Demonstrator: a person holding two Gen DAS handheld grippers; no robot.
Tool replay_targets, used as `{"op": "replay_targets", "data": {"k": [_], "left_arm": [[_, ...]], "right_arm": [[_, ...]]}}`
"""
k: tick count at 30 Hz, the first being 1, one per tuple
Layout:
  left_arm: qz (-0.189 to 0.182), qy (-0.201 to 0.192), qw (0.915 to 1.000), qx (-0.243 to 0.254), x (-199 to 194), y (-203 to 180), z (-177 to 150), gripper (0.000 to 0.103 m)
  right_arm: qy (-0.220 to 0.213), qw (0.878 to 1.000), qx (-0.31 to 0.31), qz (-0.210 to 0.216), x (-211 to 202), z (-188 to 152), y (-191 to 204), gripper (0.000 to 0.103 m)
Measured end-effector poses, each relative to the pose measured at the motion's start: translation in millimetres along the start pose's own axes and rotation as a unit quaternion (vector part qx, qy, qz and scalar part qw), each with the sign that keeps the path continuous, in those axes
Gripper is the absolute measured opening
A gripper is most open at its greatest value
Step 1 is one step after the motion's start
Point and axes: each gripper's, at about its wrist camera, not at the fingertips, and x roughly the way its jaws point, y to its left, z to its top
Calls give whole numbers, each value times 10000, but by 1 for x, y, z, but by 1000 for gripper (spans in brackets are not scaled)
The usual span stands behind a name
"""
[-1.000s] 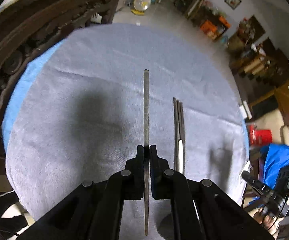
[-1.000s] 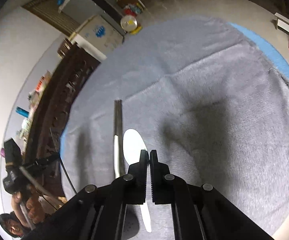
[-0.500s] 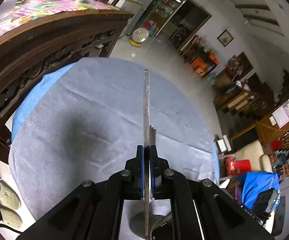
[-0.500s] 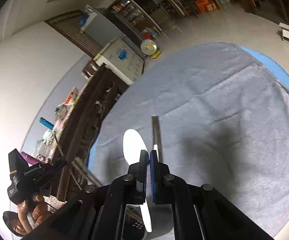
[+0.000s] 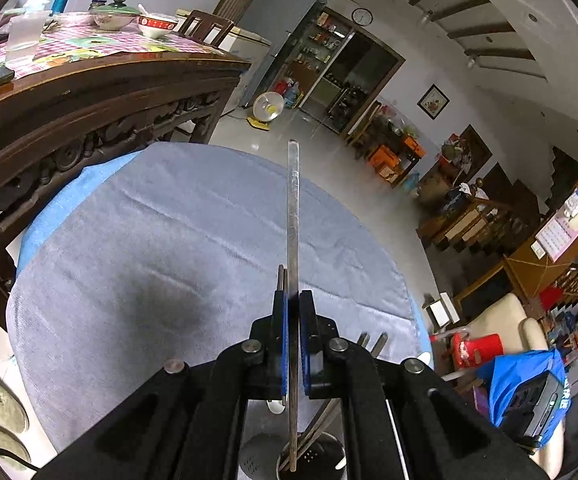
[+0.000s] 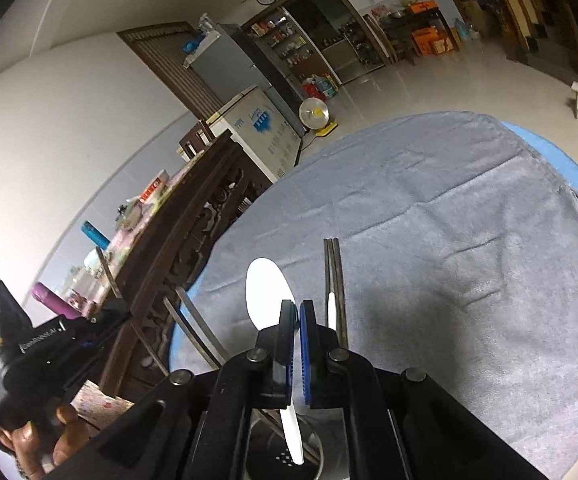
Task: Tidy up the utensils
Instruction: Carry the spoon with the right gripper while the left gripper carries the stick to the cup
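Chopsticks [image 5: 321,424] + spoon [image 6: 291,428] in holder [image 5: 317,460]

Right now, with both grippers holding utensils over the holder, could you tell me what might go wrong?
1. The left gripper pinches the long metal utensil near its middle; it may pivot and miss the perforated holder.
2. The right gripper holds the white spoon over the same holder, so the two tools could collide.
3. The chopsticks already inside could block entry.
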Motion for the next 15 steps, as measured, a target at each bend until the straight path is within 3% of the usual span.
{"op": "replay_targets", "data": {"k": [15], "left_arm": [[175,-232,9957,884,8,-26,-52,5]], "right_arm": [[8,9979,-592,-271,2,-38,8,4]]}}
